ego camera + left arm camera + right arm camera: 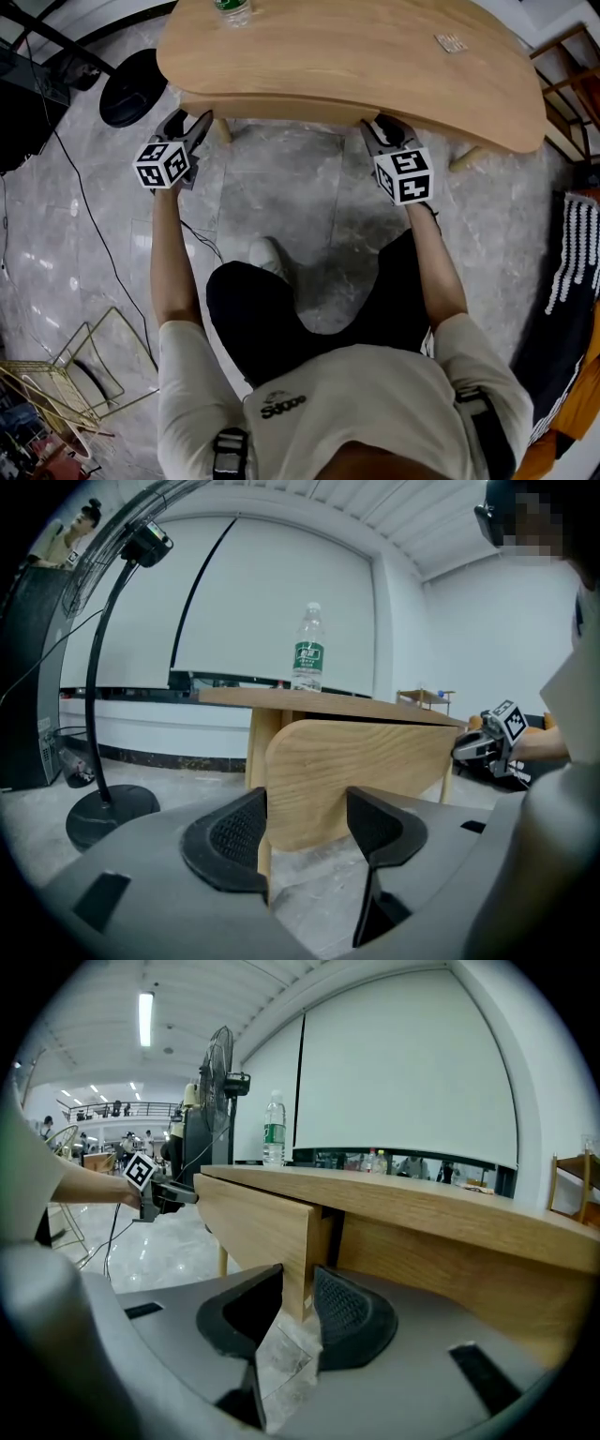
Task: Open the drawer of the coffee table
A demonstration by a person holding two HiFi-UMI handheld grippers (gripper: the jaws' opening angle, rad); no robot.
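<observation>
Jaws of right gripper pinch the drawer front at its right end. Left gripper jaws stand apart at the left end, no grip. Drawer sits under the coffee table top. Close left first, then pull both evenly and level to avoid racking. Bottle on top may tip.

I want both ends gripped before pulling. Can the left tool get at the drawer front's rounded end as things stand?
Probably yes. The left tool has its jaws apart, and the rounded end of the drawer front lies straight ahead of them, with nothing in between.
</observation>
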